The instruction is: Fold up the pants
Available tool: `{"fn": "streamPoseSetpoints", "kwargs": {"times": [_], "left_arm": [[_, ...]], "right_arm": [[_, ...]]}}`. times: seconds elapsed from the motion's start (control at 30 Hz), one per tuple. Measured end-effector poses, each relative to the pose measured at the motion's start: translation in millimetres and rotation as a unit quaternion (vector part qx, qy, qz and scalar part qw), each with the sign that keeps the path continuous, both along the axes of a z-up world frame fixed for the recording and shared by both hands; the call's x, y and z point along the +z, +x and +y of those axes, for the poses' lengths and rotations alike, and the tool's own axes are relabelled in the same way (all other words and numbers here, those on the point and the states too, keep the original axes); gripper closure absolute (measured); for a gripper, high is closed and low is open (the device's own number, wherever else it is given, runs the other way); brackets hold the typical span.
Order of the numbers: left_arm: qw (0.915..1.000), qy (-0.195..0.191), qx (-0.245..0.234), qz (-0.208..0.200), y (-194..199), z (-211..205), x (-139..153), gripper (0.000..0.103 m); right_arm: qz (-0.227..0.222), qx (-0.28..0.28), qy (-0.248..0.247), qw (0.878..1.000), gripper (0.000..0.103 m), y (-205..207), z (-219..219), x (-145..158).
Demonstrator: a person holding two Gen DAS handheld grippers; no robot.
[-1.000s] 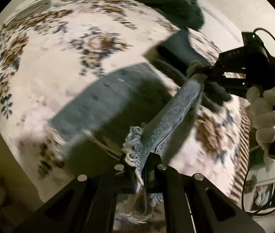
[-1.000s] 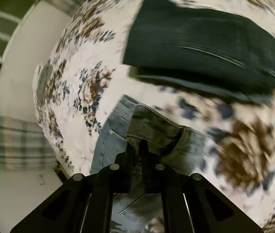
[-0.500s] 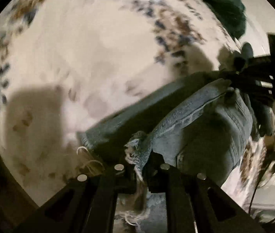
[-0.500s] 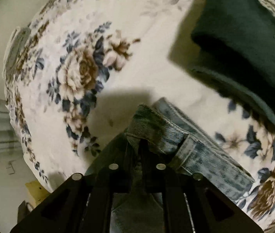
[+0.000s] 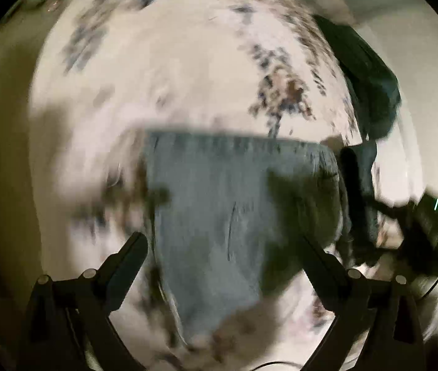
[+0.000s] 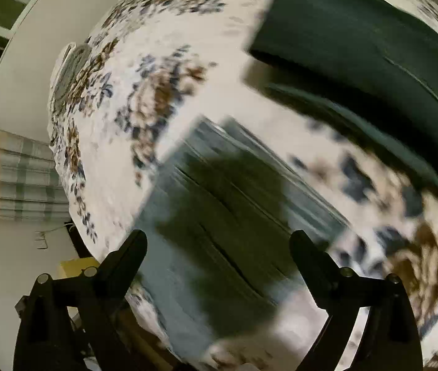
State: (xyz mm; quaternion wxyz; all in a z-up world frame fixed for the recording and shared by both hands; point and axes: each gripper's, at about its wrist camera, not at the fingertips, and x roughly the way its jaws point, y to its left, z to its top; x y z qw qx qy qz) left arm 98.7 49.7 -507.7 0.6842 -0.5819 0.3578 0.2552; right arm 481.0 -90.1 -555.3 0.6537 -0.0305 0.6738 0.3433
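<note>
The blue denim pants [image 5: 219, 210] lie folded flat on the floral bedspread [image 5: 157, 77]. My left gripper [image 5: 223, 247] is open and empty just above them. In the right wrist view the same pants [image 6: 234, 210] lie on the bedspread [image 6: 157, 61], blurred by motion. My right gripper [image 6: 219, 244] is open and empty above them. The right gripper also shows in the left wrist view [image 5: 417, 225], at the pants' right edge.
A dark green folded garment [image 6: 373, 61] lies on the bed beyond the pants; it also shows in the left wrist view [image 5: 370, 92]. The bed's edge, a wall and a plaid curtain [image 6: 11, 179] are at the left.
Both grippers held the denim shut a second ago. They have laid it down on the bed, opened and let go. The pants now lie flat.
</note>
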Motion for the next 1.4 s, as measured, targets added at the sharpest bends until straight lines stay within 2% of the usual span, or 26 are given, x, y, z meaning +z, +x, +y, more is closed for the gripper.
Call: {"fn": "streamPoseSetpoints", "kwargs": {"times": [0.07, 0.13, 0.27, 0.37, 0.47, 0.53, 0.57, 0.6, 0.63, 0.7, 0.73, 0.77, 0.8, 0.83, 0.87, 1.0, 1.13, 1.2, 1.23, 1.3, 1.4], "left_arm": [[0.9985, -0.039, 0.038, 0.004, -10, -27, -10, 0.005], [0.9933, -0.085, 0.077, 0.014, -17, -58, -25, 0.005], [0.979, -0.148, 0.14, 0.001, -13, -96, -49, 0.006], [0.9589, -0.196, 0.202, -0.038, -1, -105, -70, 0.006], [0.9411, -0.208, 0.262, -0.052, 8, -106, -86, 0.006], [0.9239, -0.219, 0.308, -0.057, 9, -106, -96, 0.006], [0.916, -0.222, 0.329, -0.06, 8, -106, -99, 0.006], [0.9076, -0.222, 0.352, -0.058, 9, -105, -101, 0.006], [0.9024, -0.222, 0.366, -0.054, 9, -105, -102, 0.006], [0.8919, -0.215, 0.394, -0.054, 8, -106, -98, 0.007], [0.8905, -0.207, 0.402, -0.048, 9, -105, -94, 0.015], [0.891, -0.201, 0.404, -0.05, 10, -104, -91, 0.038], [0.894, -0.189, 0.402, -0.06, 12, -101, -86, 0.055], [0.9003, -0.178, 0.392, -0.061, 13, -98, -82, 0.074], [0.9062, -0.167, 0.383, -0.065, 15, -94, -78, 0.074], [0.9173, -0.152, 0.359, -0.08, 9, -86, -69, 0.076], [0.9407, -0.13, 0.299, -0.094, -9, -83, -54, 0.077], [0.9461, -0.123, 0.286, -0.09, -18, -84, -54, 0.077], [0.9462, -0.121, 0.284, -0.095, -22, -84, -58, 0.076], [0.9418, -0.13, 0.291, -0.105, -31, -84, -72, 0.074], [0.9233, -0.164, 0.32, -0.135, -33, -88, -101, 0.06]], "right_arm": [[0.018, -0.007, 0.002, 1.0, 0.008, 2, -33, -12], [0.044, -0.022, 0.006, 0.999, 0.008, 6, -60, -33], [0.096, -0.029, 0.047, 0.994, 0.008, 15, -83, -69], [0.114, -0.021, 0.074, 0.99, 0.008, 23, -83, -90], [0.125, -0.024, 0.096, 0.987, 0.01, 29, -76, -102], [0.13, -0.026, 0.111, 0.985, 0.018, 31, -72, -106], [0.131, -0.025, 0.114, 0.984, 0.027, 30, -70, -108], [0.131, -0.024, 0.117, 0.984, 0.032, 29, -65, -111], [0.127, -0.024, 0.116, 0.985, 0.034, 28, -63, -111], [0.112, -0.022, 0.118, 0.986, 0.05, 25, -60, -110], [0.111, -0.025, 0.122, 0.986, 0.054, 24, -61, -110], [0.113, -0.031, 0.127, 0.985, 0.061, 24, -62, -110], [0.116, -0.037, 0.134, 0.983, 0.065, 23, -62, -109], [0.12, -0.044, 0.141, 0.982, 0.066, 22, -64, -106], [0.119, -0.047, 0.144, 0.981, 0.067, 21, -67, -104], [0.122, -0.051, 0.152, 0.979, 0.072, 15, -71, -92], [0.142, -0.062, 0.157, 0.975, 0.073, 1, -91, -79], [0.155, -0.06, 0.152, 0.974, 0.073, -9, -103, -80], [0.163, -0.058, 0.147, 0.974, 0.072, -16, -108, -83], [0.177, -0.049, 0.138, 0.973, 0.059, -24, -117, -95], [0.195, -0.064, 0.139, 0.969, 0.047, -25, -124, -114]]}}
